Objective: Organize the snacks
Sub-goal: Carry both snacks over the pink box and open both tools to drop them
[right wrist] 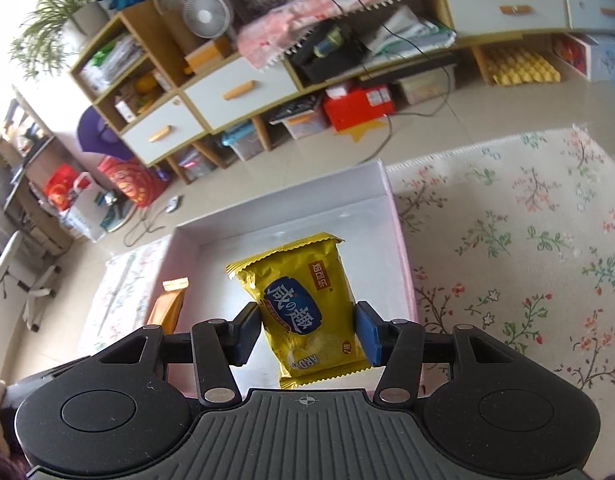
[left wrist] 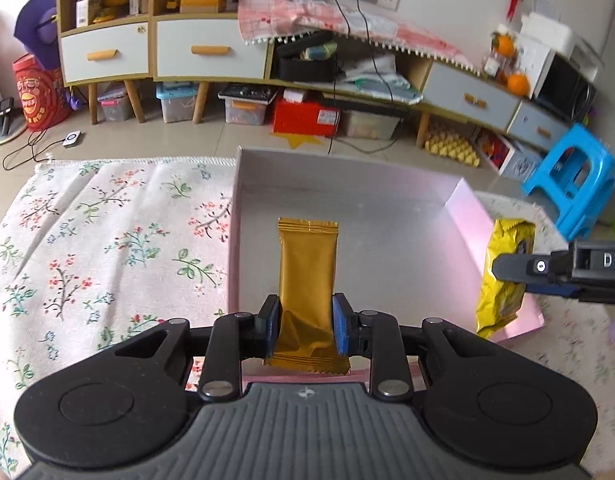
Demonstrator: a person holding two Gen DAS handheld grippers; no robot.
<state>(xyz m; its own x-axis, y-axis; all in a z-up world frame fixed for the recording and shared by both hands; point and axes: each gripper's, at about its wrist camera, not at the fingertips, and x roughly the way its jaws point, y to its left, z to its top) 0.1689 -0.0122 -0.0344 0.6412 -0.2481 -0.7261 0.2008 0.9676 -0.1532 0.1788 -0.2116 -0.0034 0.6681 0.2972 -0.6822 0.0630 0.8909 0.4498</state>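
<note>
My left gripper (left wrist: 306,326) is shut on a long gold-brown snack packet (left wrist: 307,264), held over the near part of an open pink box (left wrist: 465,210). My right gripper (right wrist: 307,332) is shut on a yellow biscuit packet (right wrist: 307,304) with a blue logo, held above the same box (right wrist: 399,220). In the left wrist view the right gripper (left wrist: 507,270) comes in from the right with the yellow packet (left wrist: 503,304) at the box's right wall. In the right wrist view the gold-brown packet (right wrist: 169,304) shows at the left.
The box lies on a floral cloth (left wrist: 107,232) on the floor. Behind it stand a low cabinet with drawers (left wrist: 207,52), storage bins, a red box (left wrist: 305,116), cables and a blue stool (left wrist: 571,184).
</note>
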